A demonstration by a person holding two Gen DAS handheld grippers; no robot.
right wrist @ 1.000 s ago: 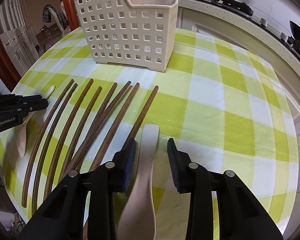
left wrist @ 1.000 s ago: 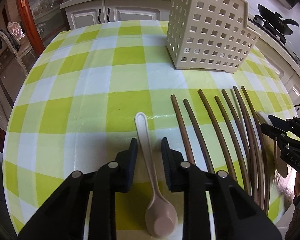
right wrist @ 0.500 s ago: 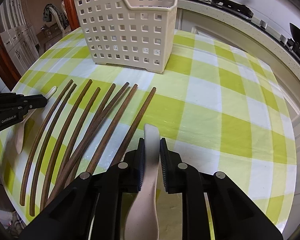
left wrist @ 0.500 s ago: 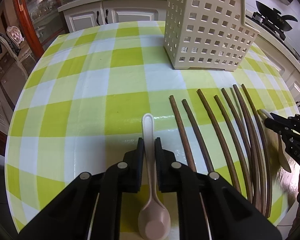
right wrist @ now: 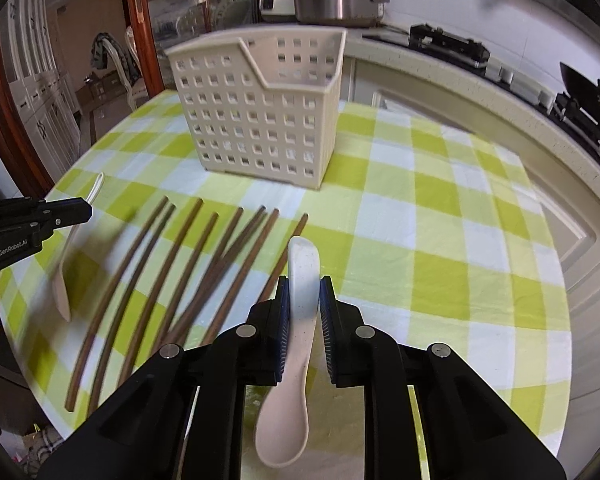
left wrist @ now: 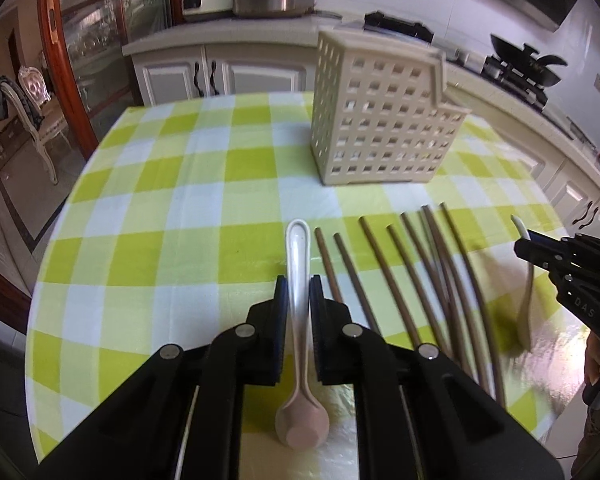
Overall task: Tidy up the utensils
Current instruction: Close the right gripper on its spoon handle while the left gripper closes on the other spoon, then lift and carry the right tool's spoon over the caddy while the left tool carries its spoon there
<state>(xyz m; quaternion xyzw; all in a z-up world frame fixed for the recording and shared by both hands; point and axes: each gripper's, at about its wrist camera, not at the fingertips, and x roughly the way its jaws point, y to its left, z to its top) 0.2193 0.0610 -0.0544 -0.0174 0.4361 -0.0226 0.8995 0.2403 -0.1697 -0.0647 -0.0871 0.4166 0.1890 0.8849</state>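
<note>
The left gripper (left wrist: 299,294) was clamped on the handle of a slim pale spoon (left wrist: 300,320), and the right gripper (right wrist: 303,296) was clamped on the handle of a broader white spoon (right wrist: 296,340); each spoon hung bowl-down toward its camera, apparently clear of the checked tablecloth (right wrist: 440,240). Both sets of jaws had just been closing, each with a handle between them. The step in hand seemed to be carrying the two spoons to the perforated cream basket (right wrist: 260,108), which stood toward the far edge of the table, well apart from both grippers. To do it well, the person would probably have needed to raise each spoon above the basket's rim, bring it over the open top, and turn it near upright before letting go, one hand at a time so the grippers did not crowd each other. The smooth handles might slip or swing in a narrow pinch. The brown chopsticks (right wrist: 188,272) lay fanned on the cloth between the two grippers, near the table's front edge, not yet sorted. The basket's inside, where the right wrist view showed it, looked empty; its floor was hidden.
</note>
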